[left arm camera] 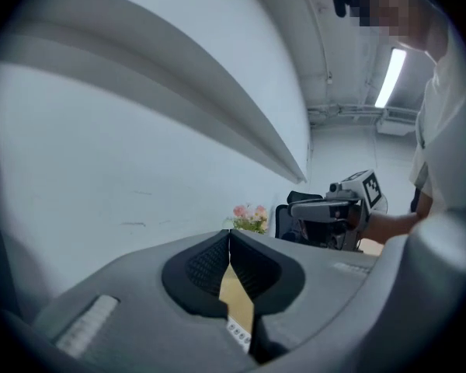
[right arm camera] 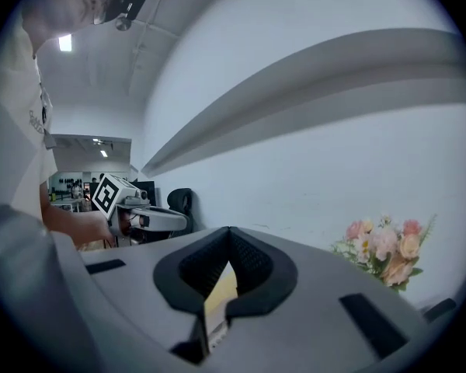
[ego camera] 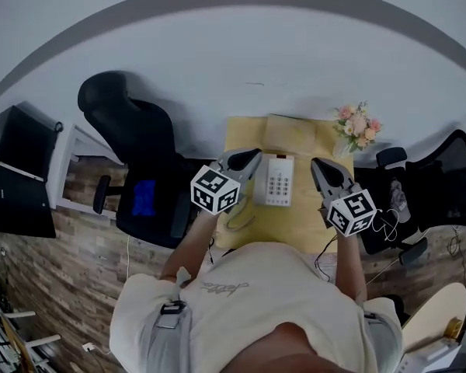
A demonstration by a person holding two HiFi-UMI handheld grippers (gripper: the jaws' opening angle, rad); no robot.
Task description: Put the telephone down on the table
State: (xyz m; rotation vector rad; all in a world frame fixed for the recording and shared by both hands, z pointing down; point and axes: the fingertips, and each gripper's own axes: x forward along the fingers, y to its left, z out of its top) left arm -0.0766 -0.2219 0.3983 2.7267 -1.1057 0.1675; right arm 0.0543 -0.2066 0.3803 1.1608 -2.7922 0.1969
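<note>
1. Locate the telephone [ego camera: 279,180]. It lies flat on the yellow table [ego camera: 314,137], keypad up, with its long axis running from your body toward the wall. Its coiled cord [ego camera: 238,217] loops off the near left corner.

2. Check the left gripper [ego camera: 253,156]. In the head view it sits at the telephone's left edge, tip pointing toward the far left corner. Its own view shows the pads closed against each other, nothing between them.

3. Check the right gripper [ego camera: 317,165]. It is right of the telephone, with a strip of bare table showing between the two. Its own view also shows the jaws fully together and empty.

4. Note that the left gripper appears nearer the telephone. Both gripper views look out level over the table toward the wall, so judge both grippers to be held above the telephone, not touching it.

5. Treat the placement as done: the telephone rests on the table unsupported.
</note>
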